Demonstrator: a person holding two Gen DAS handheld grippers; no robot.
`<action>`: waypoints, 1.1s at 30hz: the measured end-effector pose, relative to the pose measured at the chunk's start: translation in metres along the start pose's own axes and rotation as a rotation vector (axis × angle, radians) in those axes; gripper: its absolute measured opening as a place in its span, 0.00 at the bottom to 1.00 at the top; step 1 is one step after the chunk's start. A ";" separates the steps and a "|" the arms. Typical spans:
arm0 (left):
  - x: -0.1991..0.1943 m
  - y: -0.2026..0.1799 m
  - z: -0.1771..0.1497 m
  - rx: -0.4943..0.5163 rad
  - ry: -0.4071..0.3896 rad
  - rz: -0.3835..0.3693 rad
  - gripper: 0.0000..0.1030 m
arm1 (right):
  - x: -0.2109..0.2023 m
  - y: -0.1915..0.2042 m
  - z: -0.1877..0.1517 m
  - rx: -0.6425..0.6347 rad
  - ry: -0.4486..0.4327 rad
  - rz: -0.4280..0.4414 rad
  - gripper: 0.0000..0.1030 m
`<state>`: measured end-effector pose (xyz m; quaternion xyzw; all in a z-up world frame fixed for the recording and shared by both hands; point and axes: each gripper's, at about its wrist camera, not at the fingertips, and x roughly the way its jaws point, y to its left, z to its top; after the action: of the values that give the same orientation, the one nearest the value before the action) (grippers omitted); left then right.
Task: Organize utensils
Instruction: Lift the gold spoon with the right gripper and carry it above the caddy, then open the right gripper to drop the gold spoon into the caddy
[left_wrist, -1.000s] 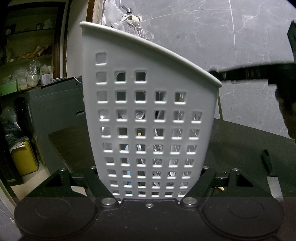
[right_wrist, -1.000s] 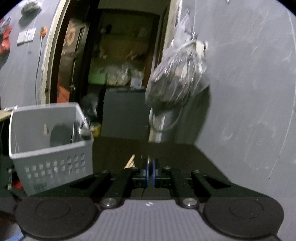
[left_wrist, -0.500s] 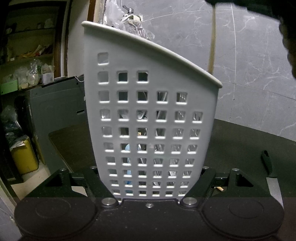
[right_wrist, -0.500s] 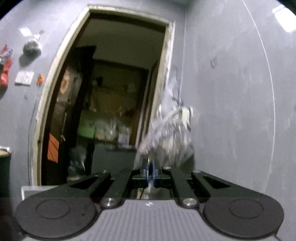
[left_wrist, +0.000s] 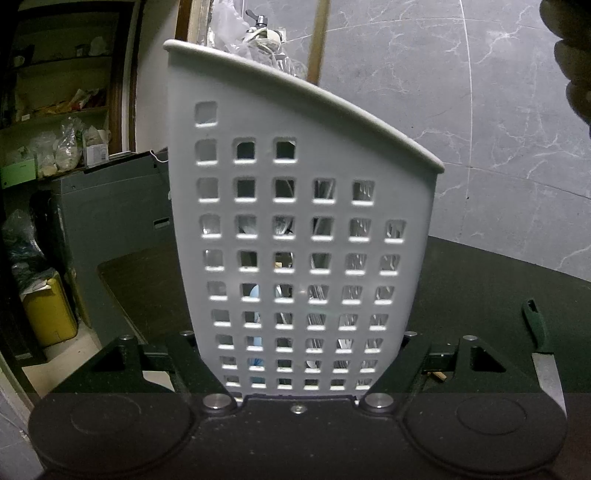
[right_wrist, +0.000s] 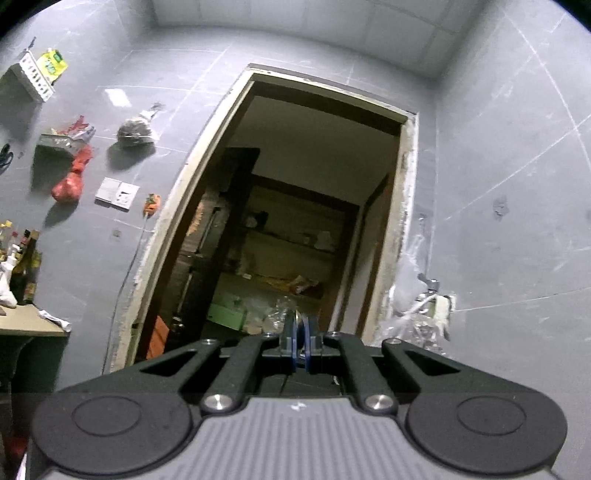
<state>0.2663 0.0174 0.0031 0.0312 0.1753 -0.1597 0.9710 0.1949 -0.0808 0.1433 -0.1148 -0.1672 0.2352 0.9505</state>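
A white perforated utensil basket (left_wrist: 295, 206) stands upright on the dark table (left_wrist: 480, 288), and my left gripper (left_wrist: 297, 338) is shut on its lower sides. Metal cutlery and something blue show through its holes. A wooden chopstick (left_wrist: 317, 37) hangs upright over the basket's far rim and runs out of the top of the left wrist view. My right gripper (right_wrist: 301, 345) is shut with its blue pads (right_wrist: 292, 347) nearly together and points up at a doorway; the chopstick it grips is hidden below the pads. A person's fingers (left_wrist: 569, 55) show at the upper right.
A knife (left_wrist: 546, 373) with a dark green handle lies on the table at the right, and a wood sliver (left_wrist: 439, 376) lies by my finger. A grey cabinet (left_wrist: 110, 221) and a yellow container (left_wrist: 48, 317) stand left. A doorway (right_wrist: 295, 240) opens in the grey tiled wall.
The right gripper has swung upward, from facing the table and basket to facing the doorway top. In the left wrist view the chopstick turned from level to upright and moved left over the basket.
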 end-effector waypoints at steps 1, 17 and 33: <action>0.000 0.000 0.000 0.000 0.000 0.000 0.74 | 0.001 0.004 -0.001 -0.002 0.002 0.005 0.05; -0.001 0.000 -0.003 -0.004 -0.003 -0.004 0.74 | 0.017 0.021 -0.040 0.044 0.166 0.063 0.05; 0.000 0.001 -0.006 -0.007 -0.008 -0.009 0.74 | 0.024 0.024 -0.065 0.063 0.300 0.102 0.05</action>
<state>0.2647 0.0194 -0.0020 0.0262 0.1719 -0.1638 0.9710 0.2291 -0.0577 0.0826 -0.1271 -0.0099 0.2687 0.9548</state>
